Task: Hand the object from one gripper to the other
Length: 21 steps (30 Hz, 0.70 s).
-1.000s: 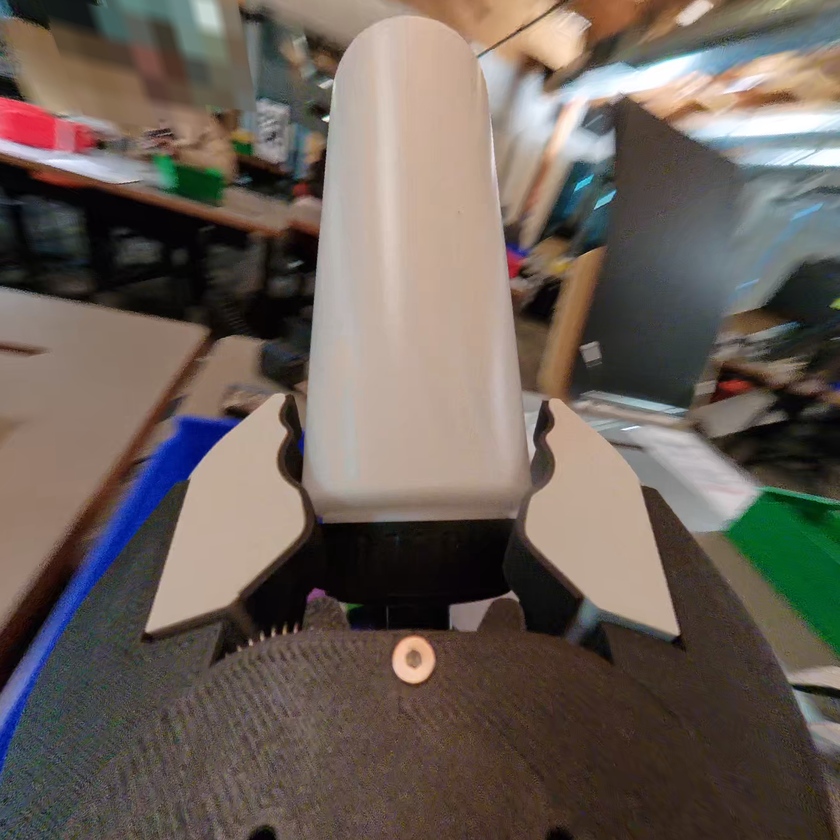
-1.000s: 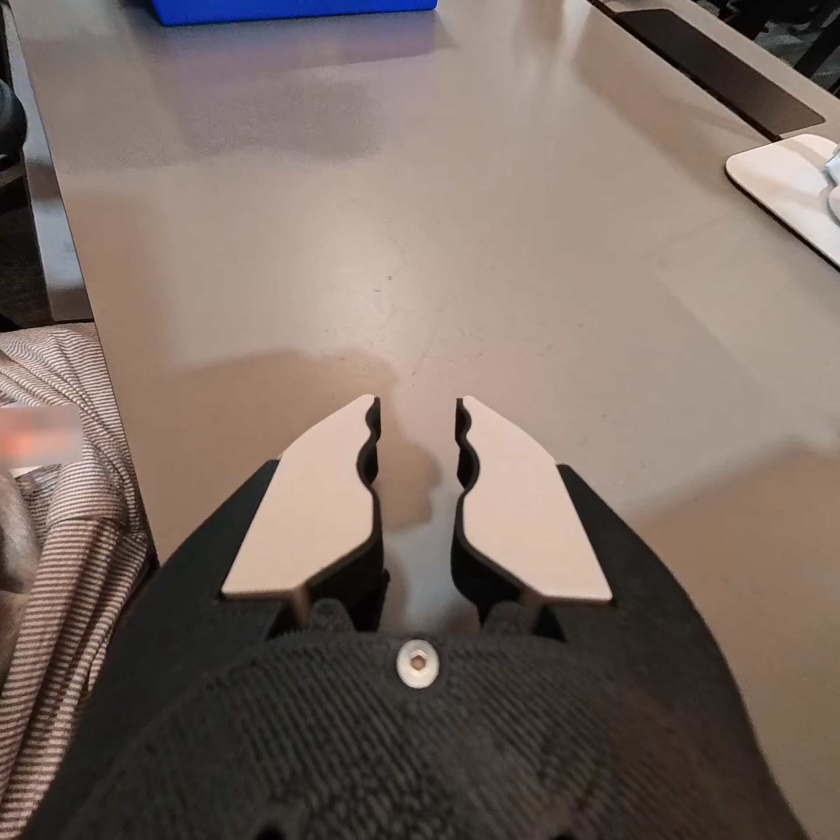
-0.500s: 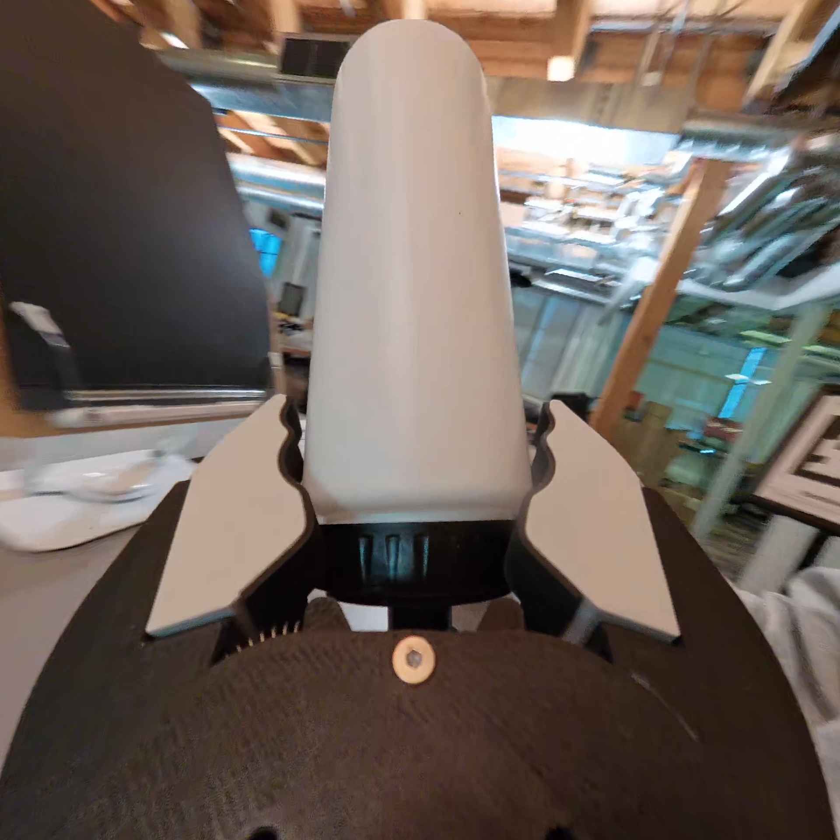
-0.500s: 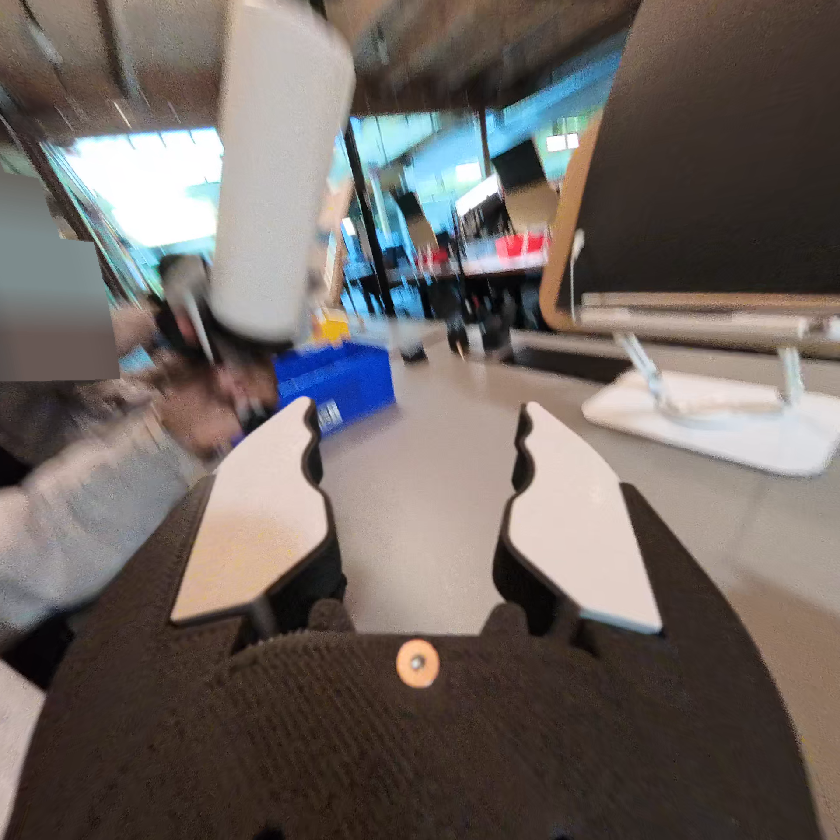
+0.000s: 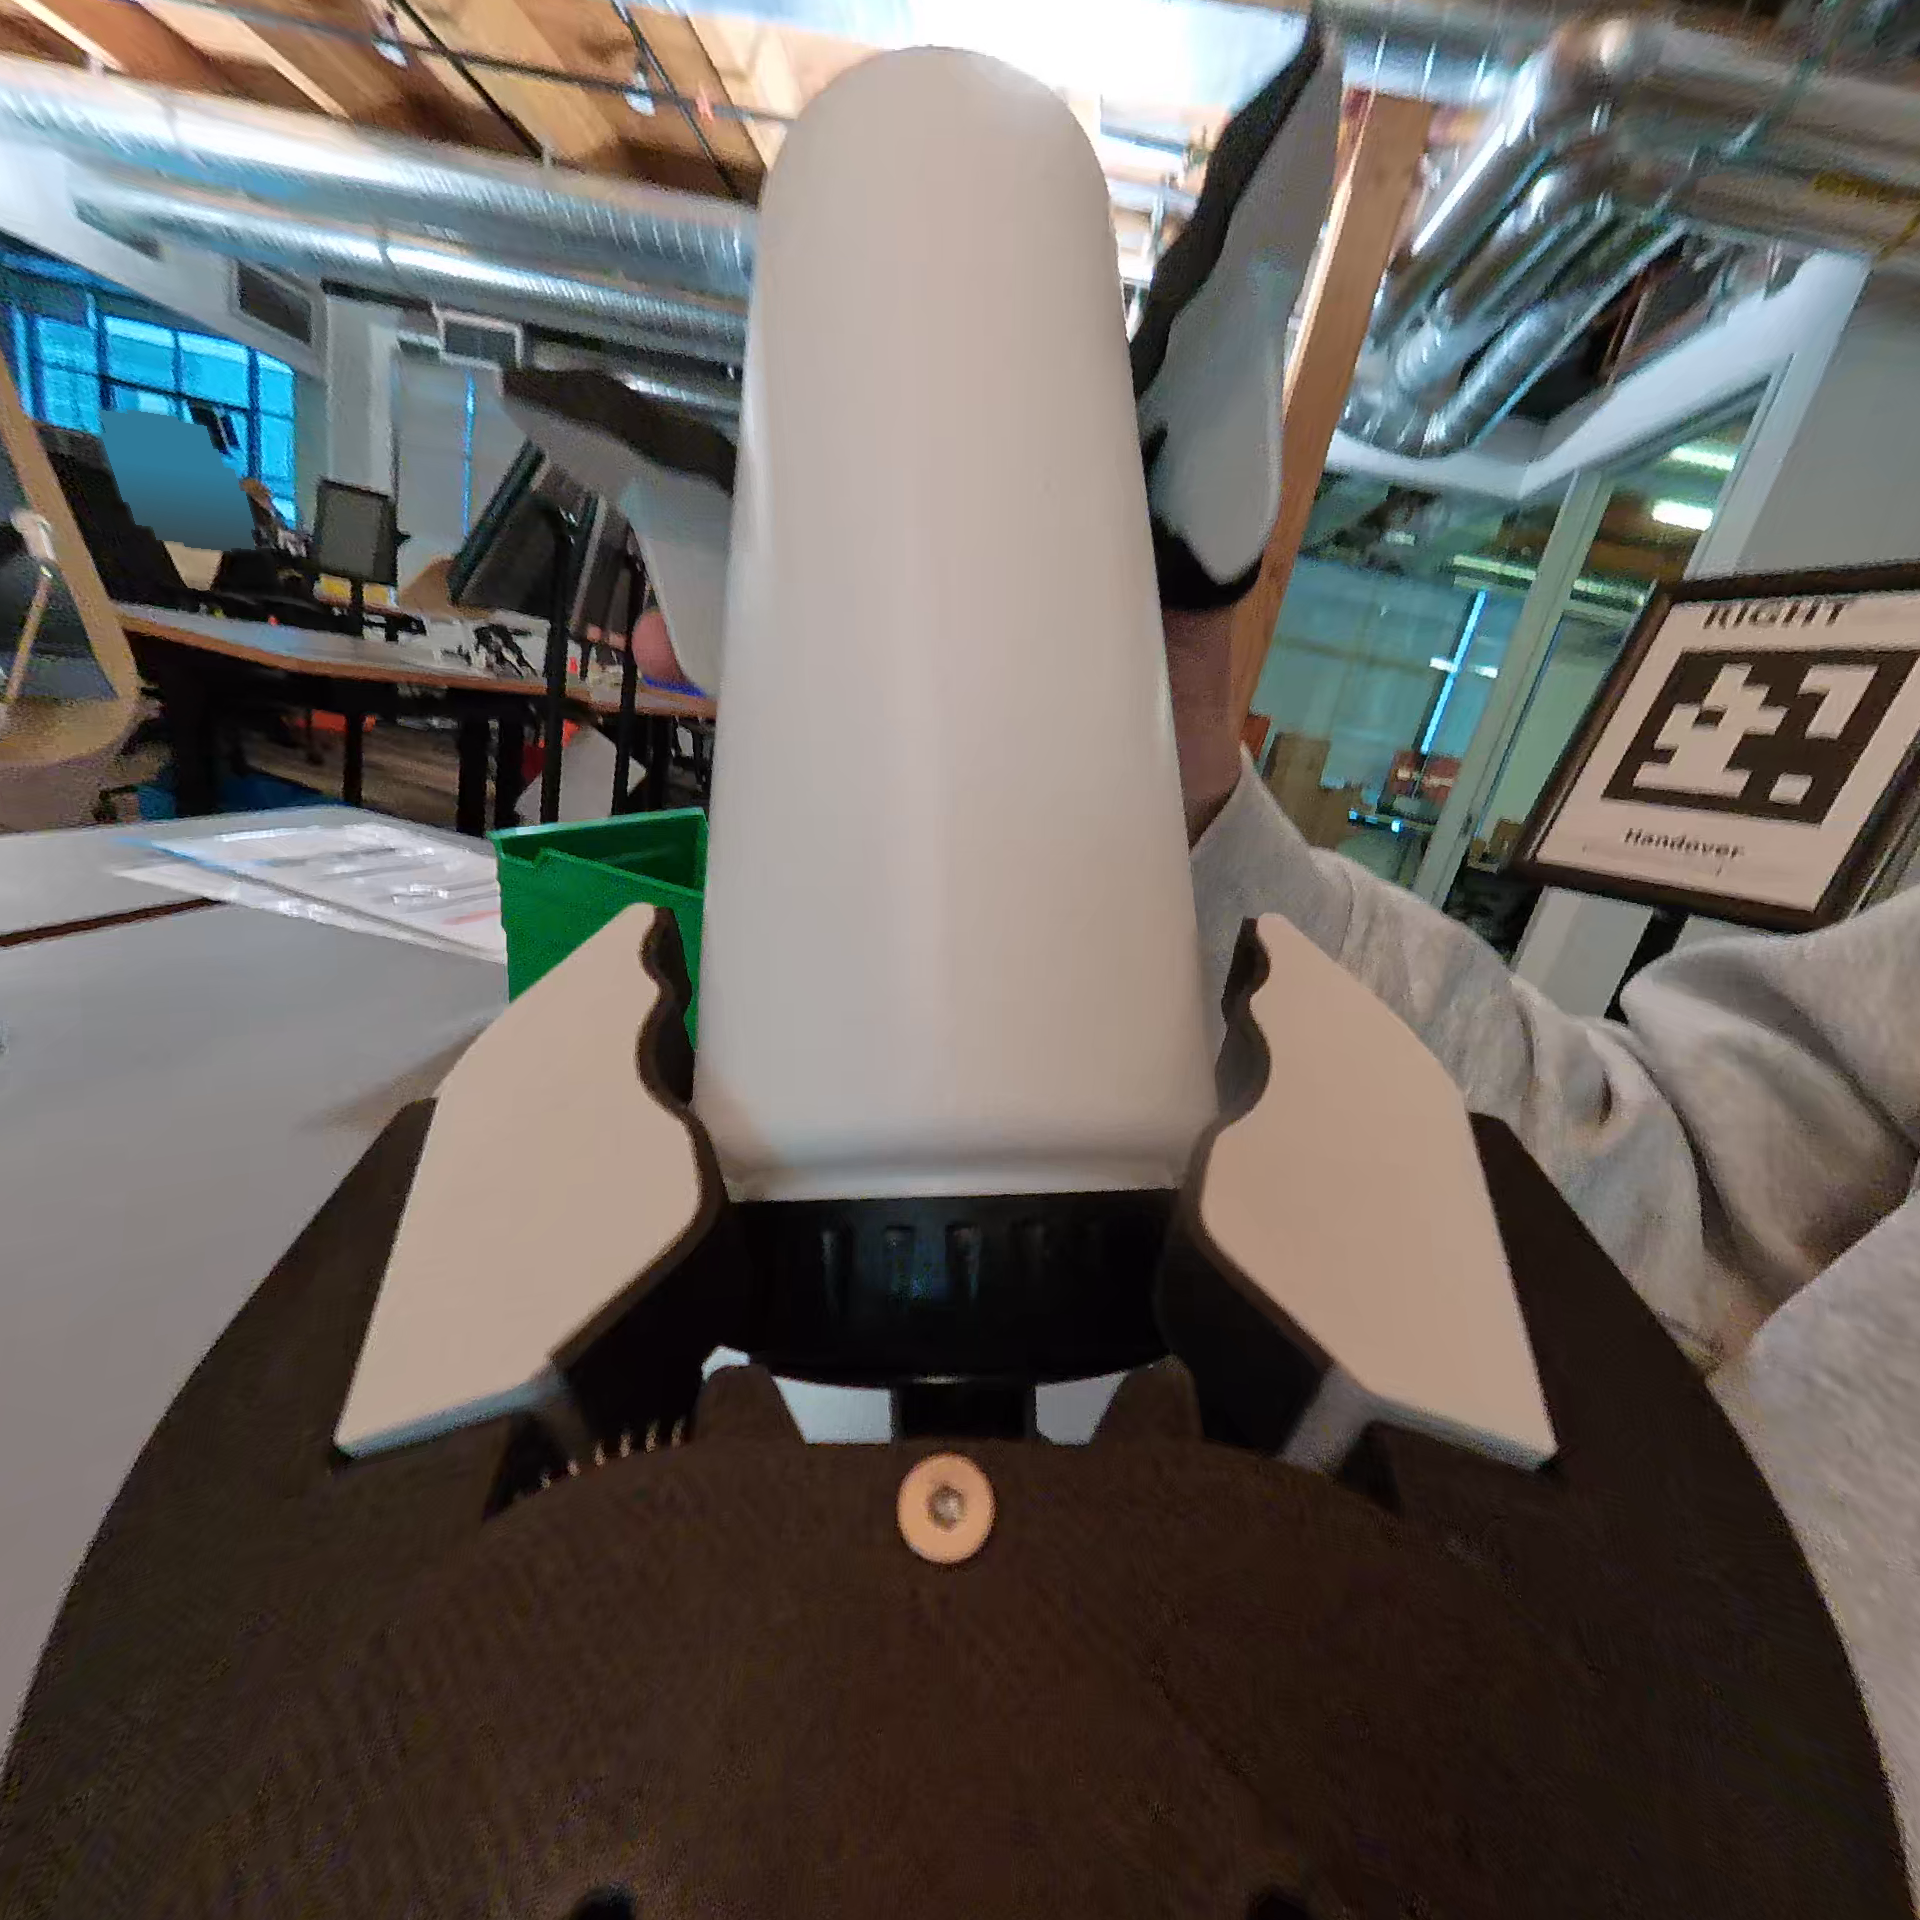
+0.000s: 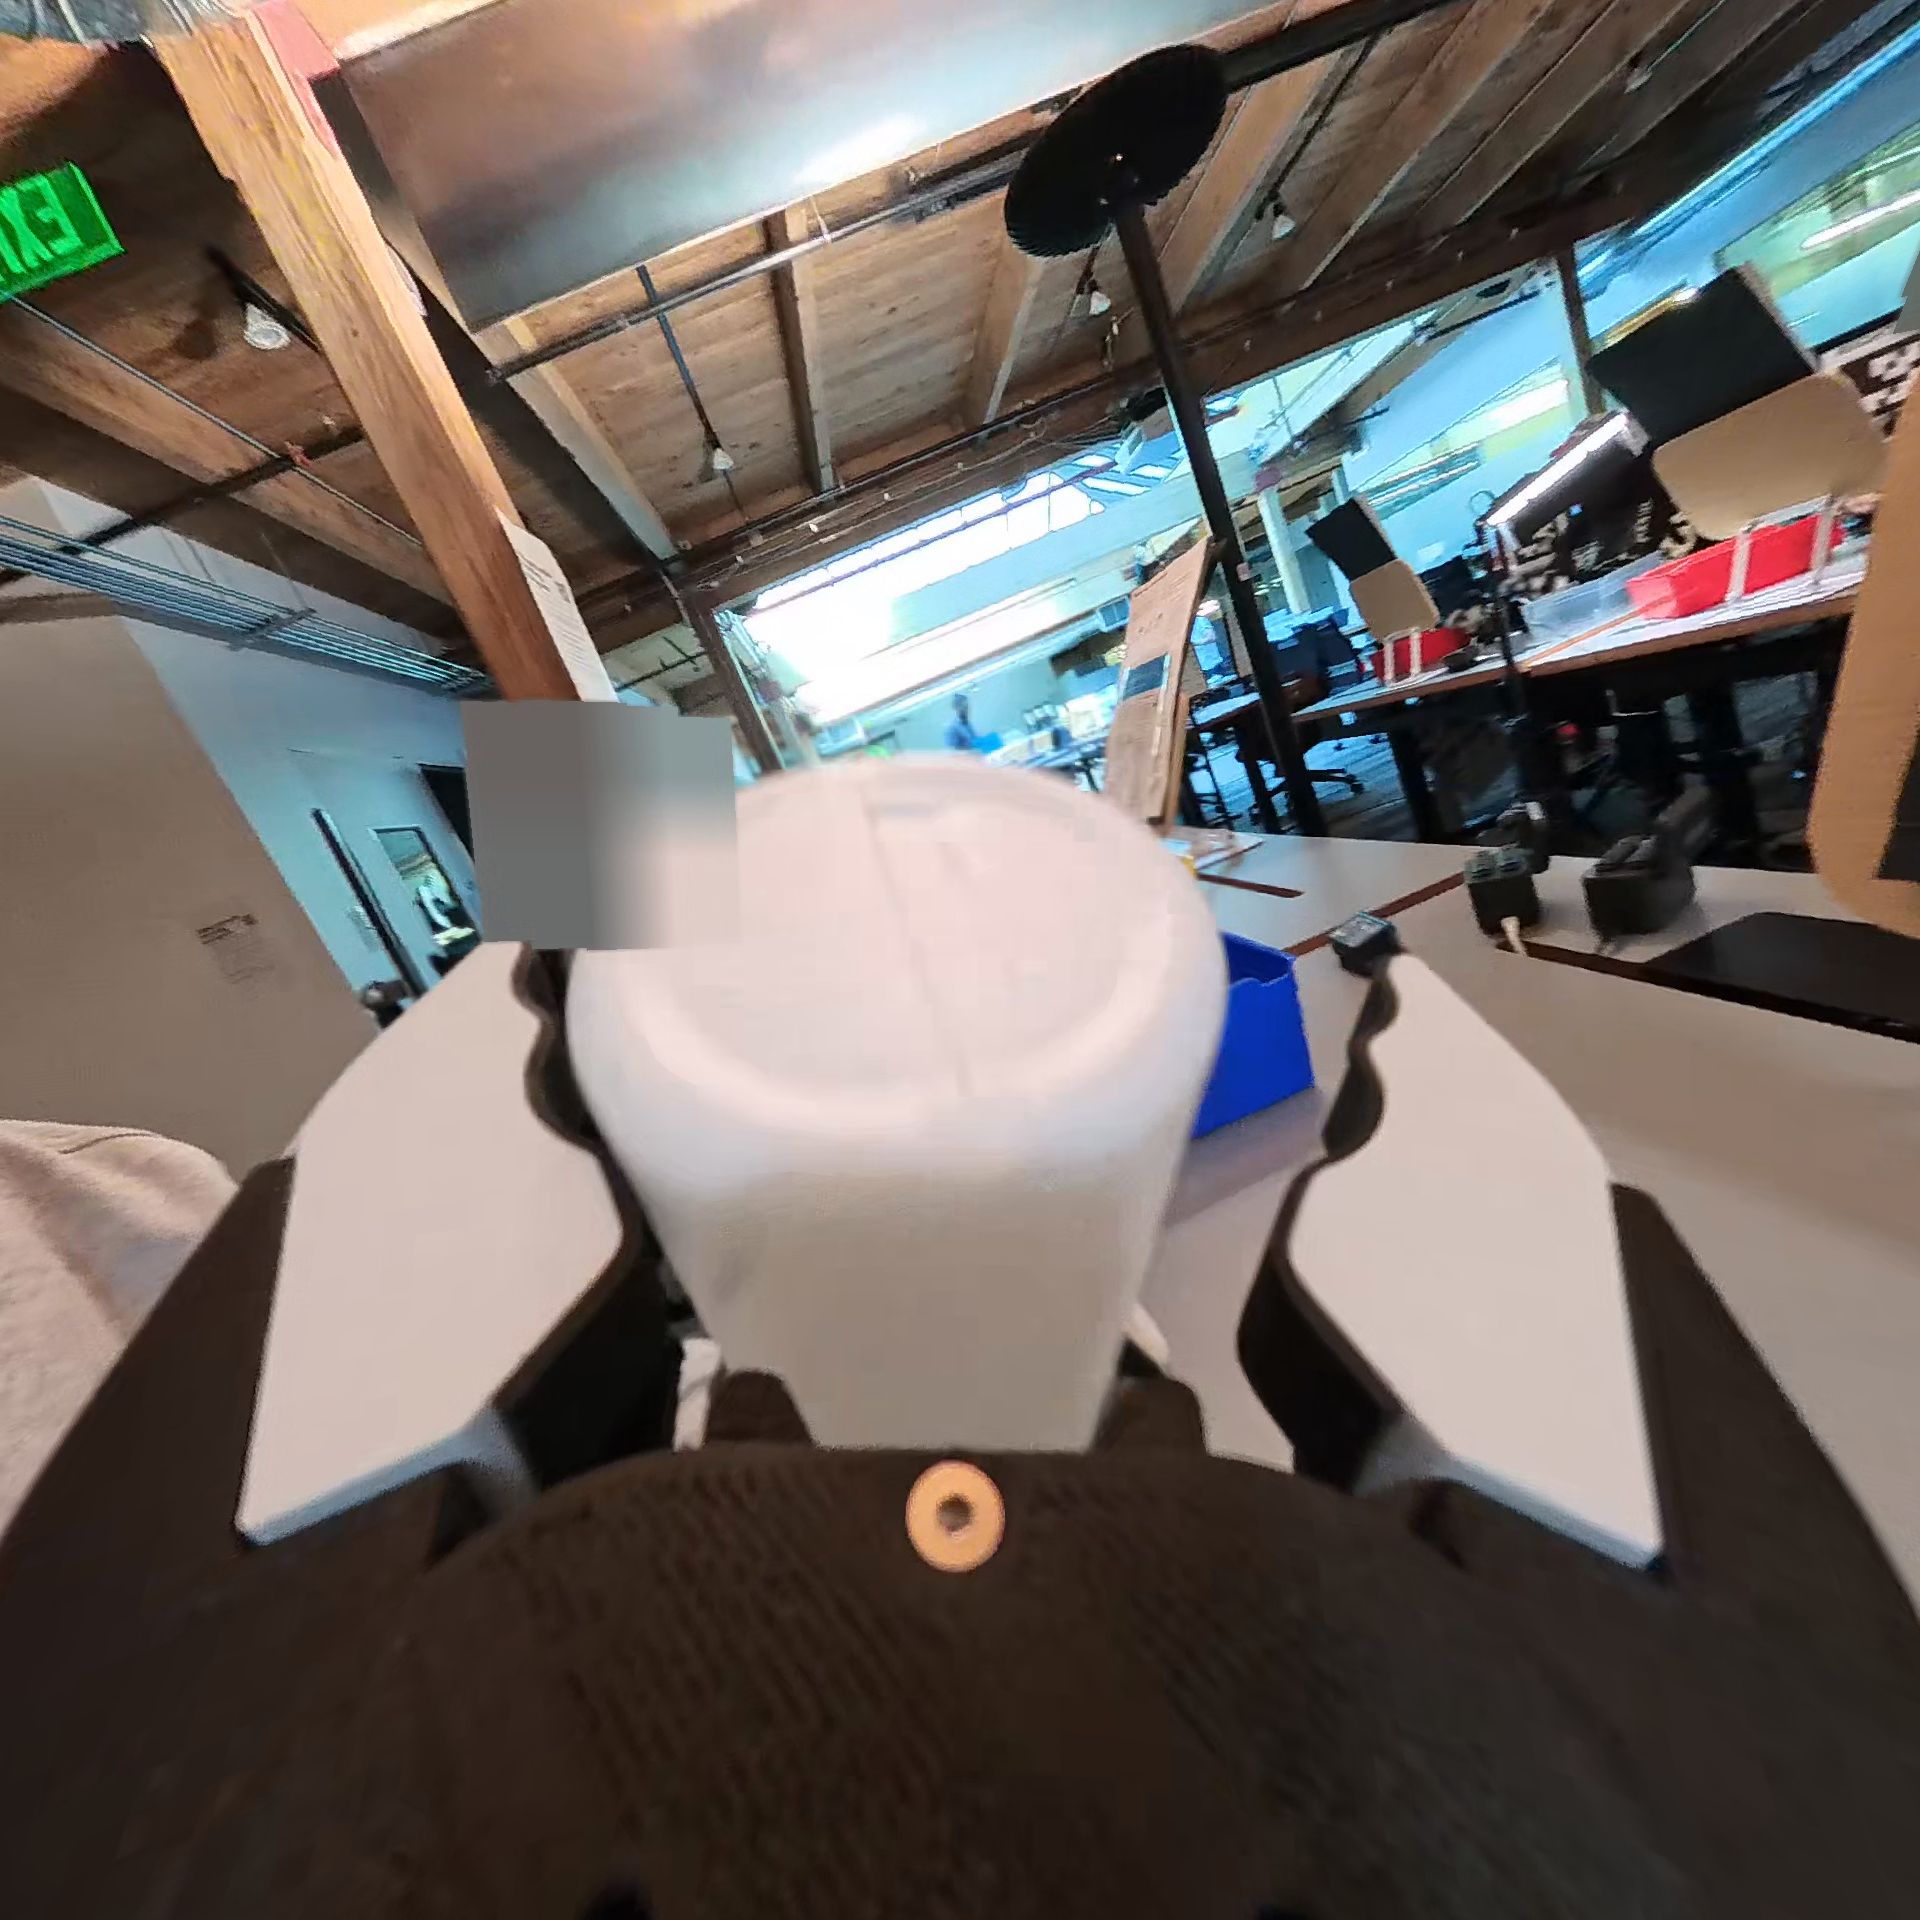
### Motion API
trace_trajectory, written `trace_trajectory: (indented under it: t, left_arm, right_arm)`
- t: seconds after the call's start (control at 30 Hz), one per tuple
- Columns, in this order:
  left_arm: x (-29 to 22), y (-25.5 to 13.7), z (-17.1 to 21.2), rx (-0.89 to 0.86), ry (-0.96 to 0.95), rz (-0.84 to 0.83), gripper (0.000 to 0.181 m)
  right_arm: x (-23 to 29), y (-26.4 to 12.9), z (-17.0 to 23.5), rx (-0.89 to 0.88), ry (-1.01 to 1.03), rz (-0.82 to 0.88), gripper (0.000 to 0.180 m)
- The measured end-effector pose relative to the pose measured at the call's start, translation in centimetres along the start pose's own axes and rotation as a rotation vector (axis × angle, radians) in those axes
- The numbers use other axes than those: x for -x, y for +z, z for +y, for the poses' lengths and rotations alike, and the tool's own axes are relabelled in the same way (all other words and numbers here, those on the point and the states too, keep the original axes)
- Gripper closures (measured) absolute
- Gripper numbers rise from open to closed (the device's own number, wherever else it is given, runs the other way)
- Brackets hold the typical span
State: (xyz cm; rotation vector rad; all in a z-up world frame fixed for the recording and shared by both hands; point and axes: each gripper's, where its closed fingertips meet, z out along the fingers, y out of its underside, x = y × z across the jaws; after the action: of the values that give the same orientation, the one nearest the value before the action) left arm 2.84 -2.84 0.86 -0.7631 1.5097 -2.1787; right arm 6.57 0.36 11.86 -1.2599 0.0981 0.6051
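Left hand-held gripper point(image 5: 951, 997) clenched on white bottle point(image 5: 951, 665) near its black cap point(image 5: 951, 1288), right hand-held gripper point(image 6: 951, 1029) spread wide around bottle's far end.

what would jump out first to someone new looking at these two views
The tall white bottle fills the middle of the left wrist view, the left tool clamped just above its black cap. The open right tool straddles its far end, one finger each side.

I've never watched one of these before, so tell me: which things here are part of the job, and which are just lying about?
In the job:
white bottle
left gripper, fingers closed on the bottle near its black cap
right gripper, fingers open around the bottle's other end

Lying about:
green bin
blue bin
papers
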Motion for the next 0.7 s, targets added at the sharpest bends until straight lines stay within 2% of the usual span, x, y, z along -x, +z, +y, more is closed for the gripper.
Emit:
trace_trajectory:
  t: [0.03, 0.1, 0.13, 0.37, 0.47, 0.6, 0.7]
  left_arm:
    - [-0.1, 0.0, 0.4, 0.007, -0.006, 0.0, 0.08]
    - [-0.1, 0.0, 0.9, 0.006, -0.032, 0.006, 0.08]
    - [-0.1, -0.1, 1.2, 0.013, -0.033, 0.011, 0.08]
    - [-0.2, -0.1, 3.3, 0.116, -0.001, 0.006, 0.079]
    - [0.6, -0.4, 3.3, 0.106, -0.051, -0.018, 0.056]
    - [2.0, -1.2, 2.6, 0.066, -0.079, -0.062, 0.052]
    - [2.6, -1.6, 2.5, 0.061, -0.088, -0.078, 0.052]
  right_arm:
    - [0.3, 0.1, 0.0, -0.005, 0.015, -0.017, 0.042]
    - [0.6, 0.2, 0.5, 0.013, 0.022, -0.019, 0.068]
    - [0.6, 0.3, 0.6, 0.023, 0.01, -0.006, 0.074]
    - [1.2, 1.1, 2.2, 0.123, -0.101, 0.026, 0.075]
    - [0.6, 0.6, 2.5, 0.19, -0.245, 0.116, 0.075]
    - [-0.3, -0.7, 2.4, 0.277, -0.453, 0.212, 0.075]
    - [-0.6, -1.4, 2.2, 0.291, -0.487, 0.227, 0.075]
